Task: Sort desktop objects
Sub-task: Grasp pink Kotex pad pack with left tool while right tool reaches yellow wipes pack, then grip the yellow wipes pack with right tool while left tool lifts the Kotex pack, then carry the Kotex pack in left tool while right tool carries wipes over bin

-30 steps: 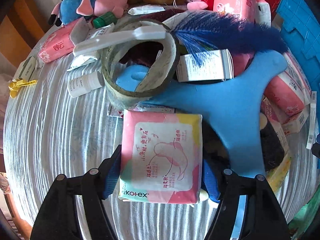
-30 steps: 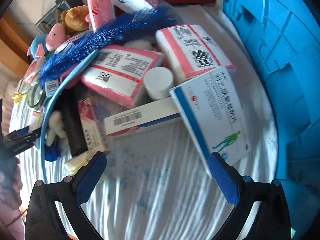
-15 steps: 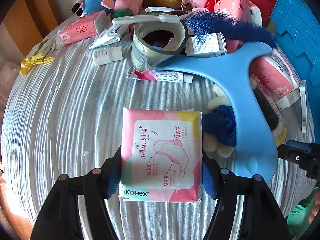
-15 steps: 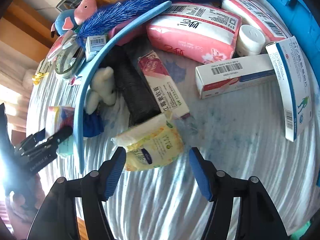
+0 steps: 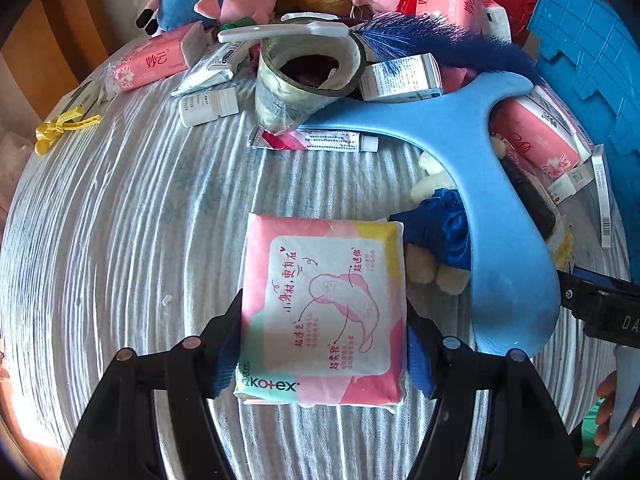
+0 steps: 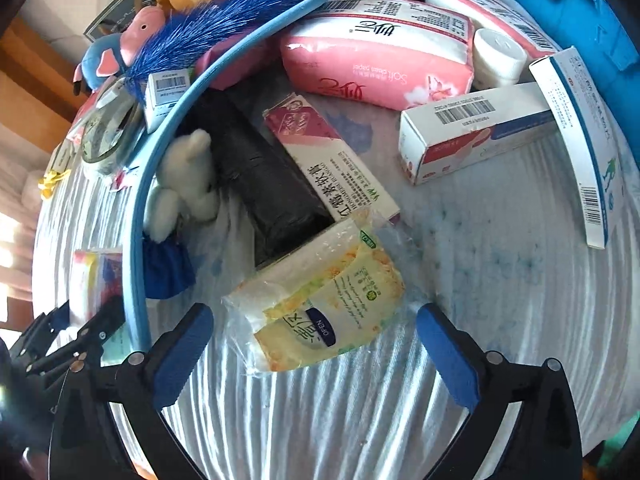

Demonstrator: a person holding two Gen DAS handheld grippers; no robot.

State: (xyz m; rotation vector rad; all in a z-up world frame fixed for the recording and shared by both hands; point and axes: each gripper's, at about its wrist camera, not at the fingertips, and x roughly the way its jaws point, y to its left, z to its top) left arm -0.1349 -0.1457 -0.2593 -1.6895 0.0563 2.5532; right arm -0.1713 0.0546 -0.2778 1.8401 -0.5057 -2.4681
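My left gripper (image 5: 322, 344) is shut on a pink Kotex pad pack (image 5: 322, 304), held low over the striped tablecloth (image 5: 120, 220). The same pack (image 6: 94, 280) and the left gripper (image 6: 76, 344) show at the lower left of the right wrist view. My right gripper (image 6: 316, 354) is open, its blue pads on either side of a yellow wet-wipes pack (image 6: 328, 304) that lies on the cloth; the pads stand apart from it. The right gripper's body (image 5: 600, 304) shows at the right edge of the left wrist view.
A big blue curved foam piece (image 5: 480, 184) crosses the pile. Around it lie a tape roll (image 5: 308, 80), a blue feather duster (image 5: 436, 40), pink tissue packs (image 6: 376, 60), medicine boxes (image 6: 472, 136), a black roll (image 6: 260, 176), plush toys (image 5: 224, 4) and a blue crate (image 5: 592, 56).
My left gripper has pulled back from the pile with the pad pack in it. My right gripper has swung left and come down around the yellow wipes pack.
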